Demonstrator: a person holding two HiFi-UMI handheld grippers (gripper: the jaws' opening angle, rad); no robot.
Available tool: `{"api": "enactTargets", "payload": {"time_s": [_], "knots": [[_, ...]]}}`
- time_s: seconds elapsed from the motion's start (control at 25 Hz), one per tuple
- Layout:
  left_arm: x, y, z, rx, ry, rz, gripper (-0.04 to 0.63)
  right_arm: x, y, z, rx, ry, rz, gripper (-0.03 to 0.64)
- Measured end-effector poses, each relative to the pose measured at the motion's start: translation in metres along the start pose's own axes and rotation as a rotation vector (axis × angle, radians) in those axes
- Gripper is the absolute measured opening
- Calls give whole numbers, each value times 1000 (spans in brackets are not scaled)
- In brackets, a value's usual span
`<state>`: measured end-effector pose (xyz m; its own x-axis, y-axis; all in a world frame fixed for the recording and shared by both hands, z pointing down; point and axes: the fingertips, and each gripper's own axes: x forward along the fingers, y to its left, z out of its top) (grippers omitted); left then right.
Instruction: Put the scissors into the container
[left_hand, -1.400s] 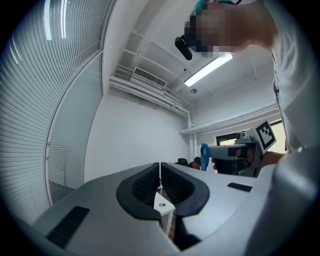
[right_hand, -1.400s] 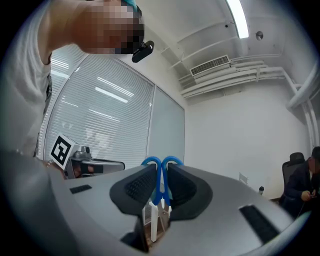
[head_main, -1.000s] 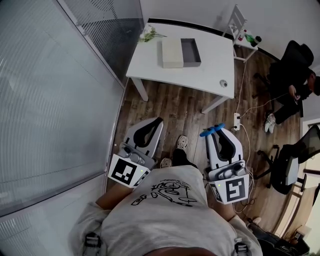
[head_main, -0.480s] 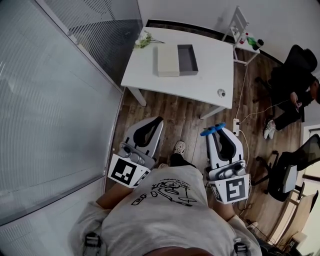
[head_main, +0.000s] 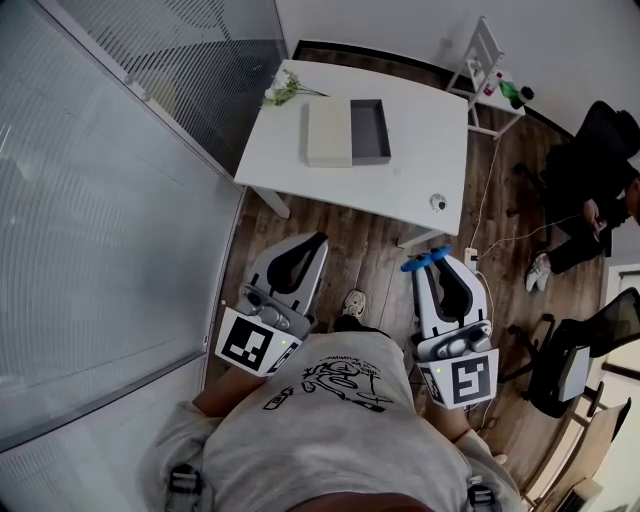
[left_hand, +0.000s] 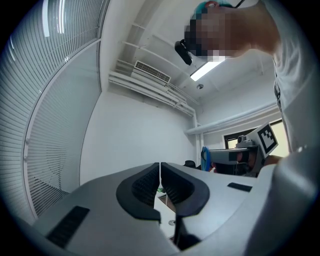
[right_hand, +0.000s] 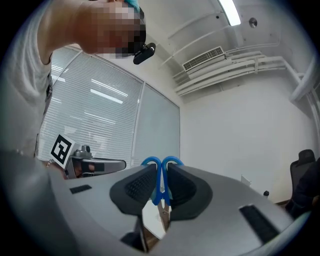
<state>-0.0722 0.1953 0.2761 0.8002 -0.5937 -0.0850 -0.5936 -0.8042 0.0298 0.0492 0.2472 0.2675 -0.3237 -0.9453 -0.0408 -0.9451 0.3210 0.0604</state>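
Note:
Blue-handled scissors (head_main: 424, 262) (right_hand: 161, 175) stick out of my right gripper (head_main: 437, 262) (right_hand: 160, 183), which is shut on them, handles up and blades pointing down between the jaws. My left gripper (head_main: 318, 240) (left_hand: 159, 181) is shut with nothing in it. Both grippers are held close to the person's chest, above the wooden floor. The container, an open grey box (head_main: 372, 131) with its beige lid (head_main: 329, 132) beside it, lies on the white table (head_main: 420, 150) well ahead of both grippers.
A small flower sprig (head_main: 284, 88) lies at the table's far left corner and a small round object (head_main: 437, 202) near its right front corner. A glass partition (head_main: 100, 200) runs along the left. A seated person (head_main: 590, 170), office chairs (head_main: 560, 350) and a power strip (head_main: 471, 258) are on the right.
The table and box have shifted down and left in the head view, so the person has come closer to it. Both grippers keep their places and their hold.

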Motion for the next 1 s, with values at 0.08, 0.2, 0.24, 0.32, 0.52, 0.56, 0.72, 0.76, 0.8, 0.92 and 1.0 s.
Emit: {"api": "enactTargets", "payload": {"time_s": [0.08, 0.2, 0.24, 0.32, 0.52, 0.56, 0.72, 0.76, 0.8, 0.92, 1.0], "knots": [[8, 0, -1, 2, 0, 4, 25, 3, -8, -2, 2, 0, 5, 78], [19, 2, -2, 2, 0, 10, 25, 8, -18, -4, 4, 1, 10, 78], [23, 3, -2, 2, 1, 12, 25, 11, -22, -4, 4, 3, 12, 78], [32, 6, -3, 1, 1, 14, 25, 16, -29, -6, 6, 6, 16, 78], [52, 9, -6, 2, 2, 21, 25, 25, -48, -10, 11, 10, 22, 78], [55, 10, -7, 2, 0, 22, 25, 27, -51, -10, 11, 10, 24, 78], [72, 13, -12, -1, 2, 27, 25, 35, -65, -14, 12, 9, 33, 78], [76, 13, -13, -2, 4, 28, 25, 37, -68, -15, 13, 10, 35, 78], [80, 13, -14, -2, 5, 29, 25, 38, -72, -16, 14, 11, 37, 78], [92, 13, -16, -1, 7, 32, 25, 41, -82, -19, 18, 16, 42, 78], [97, 13, -17, 1, 10, 36, 25, 43, -88, -21, 20, 18, 45, 77]]}}
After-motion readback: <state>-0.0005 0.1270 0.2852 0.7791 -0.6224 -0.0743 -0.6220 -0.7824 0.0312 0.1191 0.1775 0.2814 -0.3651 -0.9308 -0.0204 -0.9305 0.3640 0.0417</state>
